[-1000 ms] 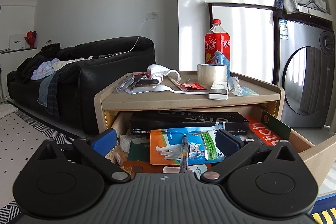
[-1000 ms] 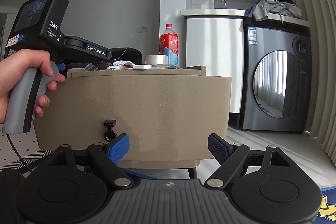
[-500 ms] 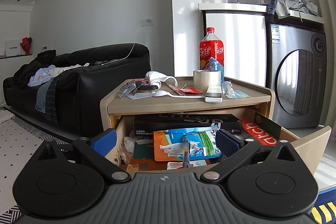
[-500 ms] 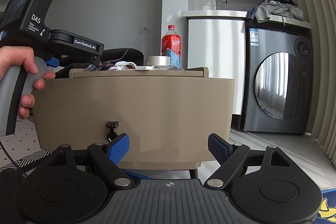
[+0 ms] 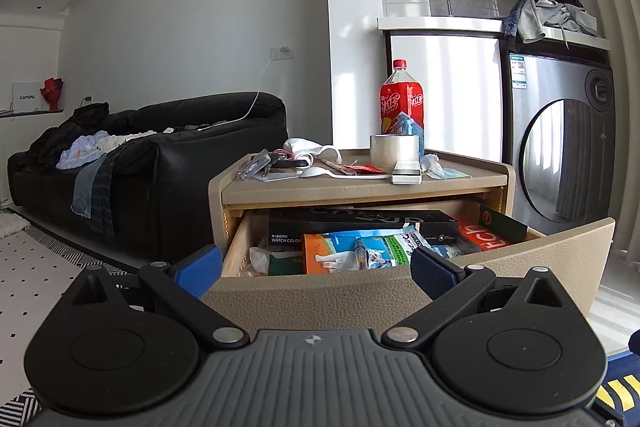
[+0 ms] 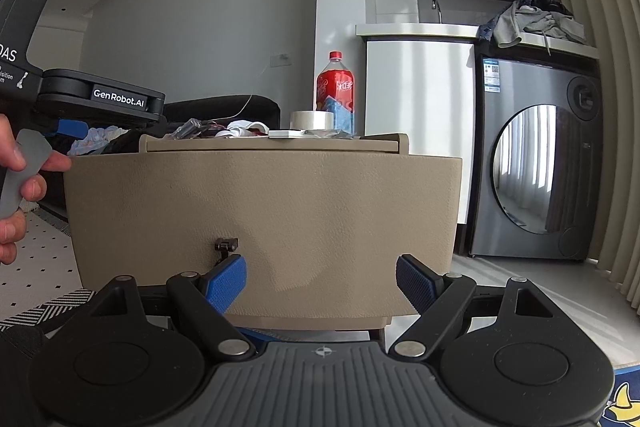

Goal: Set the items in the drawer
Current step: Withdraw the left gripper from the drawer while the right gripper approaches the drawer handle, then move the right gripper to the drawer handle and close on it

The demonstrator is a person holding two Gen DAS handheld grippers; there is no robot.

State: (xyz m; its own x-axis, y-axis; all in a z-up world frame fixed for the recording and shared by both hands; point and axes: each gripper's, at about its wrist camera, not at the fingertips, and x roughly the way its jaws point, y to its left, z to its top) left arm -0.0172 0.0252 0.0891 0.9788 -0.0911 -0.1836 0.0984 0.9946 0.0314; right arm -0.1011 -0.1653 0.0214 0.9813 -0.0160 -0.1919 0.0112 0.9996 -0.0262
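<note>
- Left wrist view: the left gripper (image 5: 316, 269) sits level with the front panel of the pulled-out drawer (image 5: 540, 247), fingers spread wide, nothing between them.
- The drawer holds a black box (image 5: 360, 225), an orange-and-blue packet (image 5: 356, 253) with a pen (image 5: 361, 254) lying on it, and a red carton (image 5: 486, 239).
- The bedside table (image 5: 360, 187) top carries a red bottle (image 5: 402, 107), a tape roll (image 5: 394, 151), a white spoon (image 5: 340, 173) and a remote (image 5: 406, 173) (all outside the drawer).
- Right wrist view: the right gripper (image 6: 320, 281) faces the drawer front, fingers wide apart and empty.
- A hand (image 6: 16, 195) grips the left tool's handle at the frame's left edge.
- A washing machine (image 6: 536, 159) stands right of the table.
</note>
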